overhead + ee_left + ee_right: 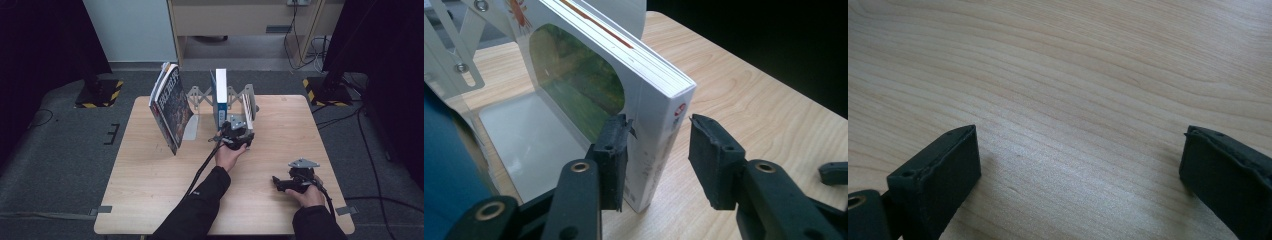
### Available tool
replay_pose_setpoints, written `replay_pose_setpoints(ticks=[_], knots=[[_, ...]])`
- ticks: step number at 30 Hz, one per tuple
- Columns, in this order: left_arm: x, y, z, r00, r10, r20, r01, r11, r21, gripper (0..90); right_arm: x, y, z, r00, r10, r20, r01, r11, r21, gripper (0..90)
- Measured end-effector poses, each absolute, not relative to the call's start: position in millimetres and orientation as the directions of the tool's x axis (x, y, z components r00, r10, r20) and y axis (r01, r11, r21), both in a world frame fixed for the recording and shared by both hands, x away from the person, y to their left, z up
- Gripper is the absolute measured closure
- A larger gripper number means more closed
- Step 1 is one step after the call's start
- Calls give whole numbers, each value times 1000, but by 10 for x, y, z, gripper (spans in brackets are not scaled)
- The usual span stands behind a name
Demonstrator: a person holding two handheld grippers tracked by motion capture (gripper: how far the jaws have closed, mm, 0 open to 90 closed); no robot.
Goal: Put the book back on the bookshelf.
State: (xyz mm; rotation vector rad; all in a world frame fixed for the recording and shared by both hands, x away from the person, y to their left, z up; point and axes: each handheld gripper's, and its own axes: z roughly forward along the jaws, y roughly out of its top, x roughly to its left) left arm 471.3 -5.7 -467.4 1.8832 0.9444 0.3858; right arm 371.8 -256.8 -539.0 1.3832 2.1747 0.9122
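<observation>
Left gripper straddles the white book's spine edge, jaws apart.

Print on book covers too blurred to read

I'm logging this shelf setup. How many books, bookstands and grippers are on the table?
Books: 3, a leaning dark-covered book, an upright blue book, a white book
Bookstand: 1, the metal rack
Grippers: 2, left gripper, right gripper
Total: 6
</observation>
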Motion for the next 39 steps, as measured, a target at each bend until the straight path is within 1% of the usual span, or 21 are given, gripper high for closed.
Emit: replay_pose_setpoints(ticks=[5, 8, 10, 14, 17, 19, 23, 26, 30, 33, 37, 39], knots=[[4642, 18, -4635, 671, 732, -118, 434, -258, 863, 511, 3718, -2569, -5389, -428, 904, 9, 640, 296, 709, 33], [4584, 86, -4621, 668, 730, -143, 435, -227, 871, 491, 3719, -2568, -5391, -427, 904, 8, 639, 295, 710, 33], [4544, 119, -4616, 673, 725, -142, 429, -228, 874, 480, 3718, -2569, -5389, -428, 904, 9, 641, 296, 709, 34], [4430, 237, -4590, 697, 708, -114, 418, -272, 867, 439, 3718, -2569, -5390, -427, 904, 8, 640, 296, 709, 33], [4352, 360, -4562, 708, 696, -120, 430, -290, 855, 414, 3719, -2571, -5390, -429, 903, 8, 639, 298, 709, 34], [4287, 467, -4551, 714, 687, -137, 449, -298, 843, 397, 3718, -2569, -5389, -428, 904, 9, 640, 296, 709, 33], [4123, 709, -4573, 727, 679, -100, 451, -363, 815, 357, 3718, -2568, -5390, -427, 904, 8, 640, 296, 710, 33], [3990, 931, -4629, 728, 679, -99, 469, -388, 793, 332, 3718, -2569, -5389, -428, 904, 9, 640, 296, 709, 33], [3858, 1266, -4708, 703, 703, -110, 506, -386, 771, 302, 3718, -2569, -5389, -427, 904, 9, 640, 296, 709, 33], [3775, 1528, -4773, 672, 729, -125, 541, -369, 756, 264, 3718, -2569, -5389, -427, 904, 9, 640, 296, 709, 33], [3676, 1849, -4877, 619, 773, -141, 591, -340, 732, 243, 3718, -2569, -5389, -427, 904, 9, 640, 296, 709, 33], [3641, 1998, -4908, 596, 791, -134, 608, -336, 720, 229, 3718, -2568, -5389, -427, 904, 9, 640, 296, 709, 33]])
